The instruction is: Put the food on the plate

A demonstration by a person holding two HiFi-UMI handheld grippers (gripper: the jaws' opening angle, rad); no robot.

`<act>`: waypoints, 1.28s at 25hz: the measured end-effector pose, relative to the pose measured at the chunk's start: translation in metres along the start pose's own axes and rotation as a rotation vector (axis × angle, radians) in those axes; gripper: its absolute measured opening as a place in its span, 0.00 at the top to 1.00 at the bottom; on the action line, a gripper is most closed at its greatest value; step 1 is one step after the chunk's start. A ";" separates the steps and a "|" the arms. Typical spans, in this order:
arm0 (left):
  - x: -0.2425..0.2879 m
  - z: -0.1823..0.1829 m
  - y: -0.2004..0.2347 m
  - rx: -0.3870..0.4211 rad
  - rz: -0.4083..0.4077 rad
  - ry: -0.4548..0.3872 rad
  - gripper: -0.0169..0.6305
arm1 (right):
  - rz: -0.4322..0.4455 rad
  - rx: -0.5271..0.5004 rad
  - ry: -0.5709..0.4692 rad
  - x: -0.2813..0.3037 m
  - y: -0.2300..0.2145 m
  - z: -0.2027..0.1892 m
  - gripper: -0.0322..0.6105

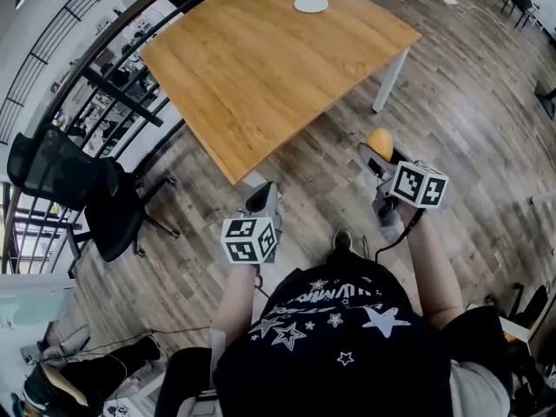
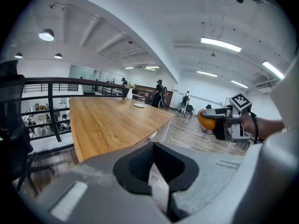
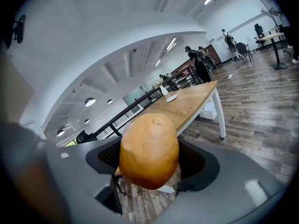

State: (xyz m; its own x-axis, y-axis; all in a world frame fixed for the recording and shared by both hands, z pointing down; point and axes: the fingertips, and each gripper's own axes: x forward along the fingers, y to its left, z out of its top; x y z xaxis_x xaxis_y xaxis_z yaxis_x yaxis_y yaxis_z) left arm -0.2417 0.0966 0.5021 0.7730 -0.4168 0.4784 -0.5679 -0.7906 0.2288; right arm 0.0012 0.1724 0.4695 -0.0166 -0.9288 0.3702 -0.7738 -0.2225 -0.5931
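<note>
A small white plate point(image 1: 311, 4) lies at the far end of a long wooden table point(image 1: 261, 68); it also shows as the plate point(image 2: 139, 105) and the plate point(image 3: 172, 97). My right gripper point(image 1: 375, 152) is shut on a round orange-brown piece of food point(image 1: 380, 141), held over the floor off the table's near right side. Close up, the food point(image 3: 149, 150) fills the space between the jaws. My left gripper point(image 1: 263, 195) hovers just off the table's near corner, pads together with nothing in them, and from it I see the held food point(image 2: 206, 118) to the right.
A black office chair point(image 1: 82, 189) stands left of the table beside a black railing point(image 1: 104, 76). The white table leg point(image 1: 389, 81) is at the right. A white vase point(image 2: 129, 93) stands at the table's far end. People stand far off in the hall.
</note>
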 end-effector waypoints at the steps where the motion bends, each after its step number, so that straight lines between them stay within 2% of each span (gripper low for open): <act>1: 0.007 0.004 -0.004 0.005 0.003 0.000 0.97 | 0.007 0.000 0.005 0.003 -0.005 0.005 0.40; 10: 0.060 0.018 -0.020 -0.009 0.039 0.015 0.97 | 0.035 0.001 0.028 0.024 -0.057 0.045 0.40; 20: 0.095 0.028 -0.009 -0.040 0.089 0.030 0.97 | 0.027 0.054 0.065 0.052 -0.096 0.056 0.40; 26: 0.142 0.053 0.005 -0.042 0.072 0.024 0.97 | 0.022 0.044 0.060 0.081 -0.109 0.083 0.40; 32: 0.199 0.097 0.025 -0.015 0.035 -0.006 0.97 | -0.018 0.034 0.039 0.115 -0.129 0.121 0.40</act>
State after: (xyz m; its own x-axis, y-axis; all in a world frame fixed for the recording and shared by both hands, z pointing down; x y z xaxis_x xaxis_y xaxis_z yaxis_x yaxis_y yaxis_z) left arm -0.0743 -0.0493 0.5209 0.7540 -0.4468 0.4814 -0.5990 -0.7684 0.2250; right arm 0.1759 0.0579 0.5022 -0.0280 -0.9124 0.4082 -0.7524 -0.2496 -0.6096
